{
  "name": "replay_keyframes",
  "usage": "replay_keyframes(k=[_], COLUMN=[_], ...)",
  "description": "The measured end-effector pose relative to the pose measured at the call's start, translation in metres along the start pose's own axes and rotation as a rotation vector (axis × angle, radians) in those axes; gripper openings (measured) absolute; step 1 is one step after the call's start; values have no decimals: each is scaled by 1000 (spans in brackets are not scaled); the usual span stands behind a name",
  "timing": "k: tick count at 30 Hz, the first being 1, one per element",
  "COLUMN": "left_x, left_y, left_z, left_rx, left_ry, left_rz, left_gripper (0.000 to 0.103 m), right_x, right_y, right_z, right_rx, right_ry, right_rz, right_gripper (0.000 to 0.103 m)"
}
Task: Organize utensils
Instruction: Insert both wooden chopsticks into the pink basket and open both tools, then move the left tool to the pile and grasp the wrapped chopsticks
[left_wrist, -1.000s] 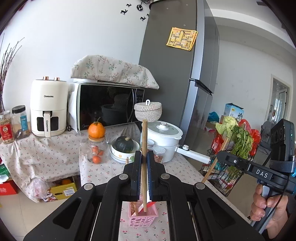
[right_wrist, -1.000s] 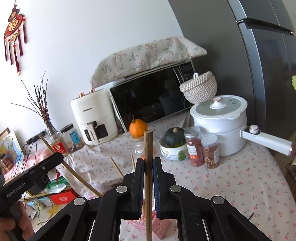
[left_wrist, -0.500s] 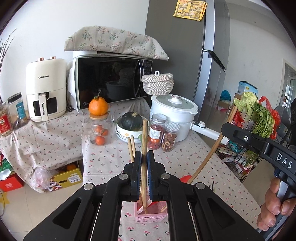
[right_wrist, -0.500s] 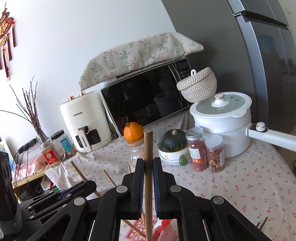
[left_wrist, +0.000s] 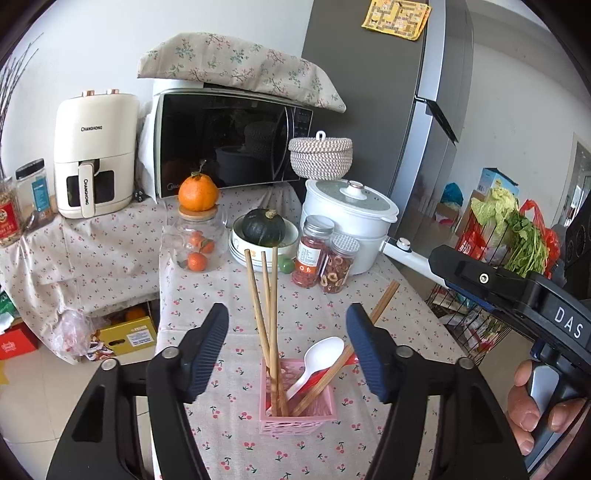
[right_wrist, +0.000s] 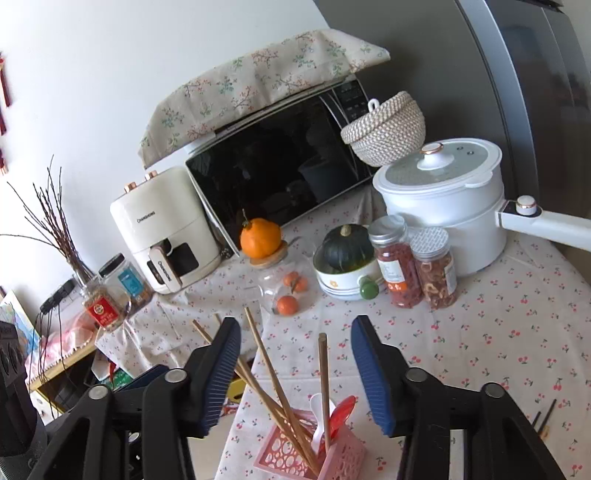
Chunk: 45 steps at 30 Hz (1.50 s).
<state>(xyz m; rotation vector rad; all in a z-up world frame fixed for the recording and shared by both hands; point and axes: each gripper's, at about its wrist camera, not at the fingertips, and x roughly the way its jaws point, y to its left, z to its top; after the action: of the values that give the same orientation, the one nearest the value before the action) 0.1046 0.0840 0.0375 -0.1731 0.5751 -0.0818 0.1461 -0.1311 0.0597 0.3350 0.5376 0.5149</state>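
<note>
A pink plastic utensil basket (left_wrist: 297, 411) stands on the cherry-print tablecloth, also in the right wrist view (right_wrist: 314, 452). Several wooden chopsticks (left_wrist: 271, 321) stand in it, with a white spoon (left_wrist: 317, 360) and a red spoon (right_wrist: 341, 410). One chopstick (left_wrist: 343, 360) leans to the right. My left gripper (left_wrist: 286, 349) is open and empty just above the basket. My right gripper (right_wrist: 295, 373) is open and empty above it too. A pair of dark chopsticks (right_wrist: 545, 419) lies on the cloth at the right.
Behind the basket stand two spice jars (left_wrist: 325, 254), a bowl with a dark squash (left_wrist: 264, 230), a glass jar of oranges (left_wrist: 195, 240), a white pot (left_wrist: 347, 218), a microwave (left_wrist: 229, 142) and an air fryer (left_wrist: 94, 155). A fridge (left_wrist: 388, 92) stands at the right.
Both grippers were shut on a wooden chopstick each; both have opened, and the two chopsticks now stand in the pink basket. Both grippers moved lower toward the basket.
</note>
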Motion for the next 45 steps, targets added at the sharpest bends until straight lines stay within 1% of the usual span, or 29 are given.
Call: replay_keyframes(k=[1,3,5,8,12,15,19,24,29,37,39,42,45], left_x=[-2,-4,-5,-6,-8,-8,-4,1,8,26,33,45,62], left_y=[1,2,1,-3,-9,-12,-14,-24,-40,-74,-85,-105,-126], left_z=[0,0,-2,-8,-20,-30,-40,-51,-65,-90,-96,-108,-120], left_rx=[-8,-20,-18,13,57,73,69,94,138,224,234,253,281], left_ry=[2,17,33,57,89,128,177,218,260,336,362,411,468], left_rz=[-4,-12,-7,5,3,-7,-26,-39,-50,-59,-70,-99,-118], left_gripper=[81,88,90,91,91,91,91,91,91,91,91,91,91], right_x=[-4,-11,-19,-27,-34,-37,-42,-45,-49,-56,-56,-53,-52], right_y=[-1,-4,-10,-18,-33,-43,-54,-64,-75,-102,-109,-121,-134], right_z=[2,5,8,11,10,8,2,-8,-18,-33,-36,-42,-48], right_rx=[5,16,28,37,48,49,34,1,-24,-29,-31,-24,-9], right_ry=[-8,-25,-43,-49,-41,-22,4,45,94,173,201,272,337], right_rz=[2,2,1,-22,-73,-111,-159,-210,-259,-352,-380,-433,-451], right_gripper=[66,80,87,93,97,98,99,100,100,100,100,100,100])
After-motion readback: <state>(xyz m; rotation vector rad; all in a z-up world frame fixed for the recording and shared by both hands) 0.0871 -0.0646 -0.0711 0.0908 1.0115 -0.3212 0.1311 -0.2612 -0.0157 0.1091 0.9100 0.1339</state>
